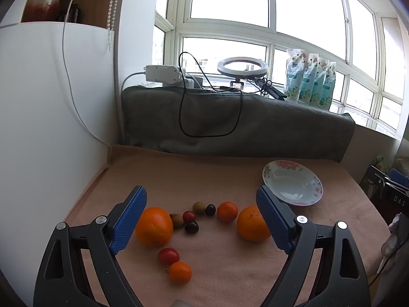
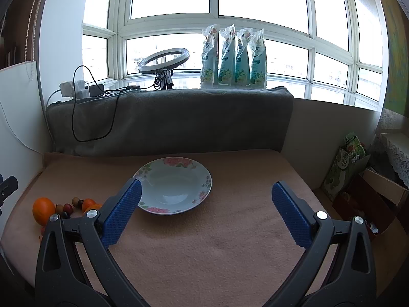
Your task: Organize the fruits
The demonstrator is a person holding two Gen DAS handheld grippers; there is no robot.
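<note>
Fruit lies on the pink cloth. A large orange point(image 1: 154, 226) sits by my left finger pad, a second orange point(image 1: 251, 223) by the other pad. Between them lie a small mandarin point(image 1: 227, 211), a red cherry tomato point(image 1: 189, 216), dark cherries point(image 1: 191, 227) and brown longans point(image 1: 199, 207). Nearer me are a red tomato point(image 1: 168, 255) and a mandarin point(image 1: 180, 272). My left gripper point(image 1: 202, 199) is open and empty above the fruit. The floral plate point(image 1: 306, 176) is empty at right. My right gripper point(image 2: 205, 192) is open and empty just before the plate point(image 2: 179, 163). The fruit point(image 2: 44, 209) shows at the far left there.
A grey blanket-covered ledge point(image 1: 242, 128) backs the table, with a black cable point(image 1: 184, 117), a white power box point(image 1: 162, 73), a ring light point(image 1: 241, 67) and several green pouches point(image 2: 234, 58). A white wall point(image 1: 38, 128) is at left. Boxes point(image 2: 345, 168) stand at right.
</note>
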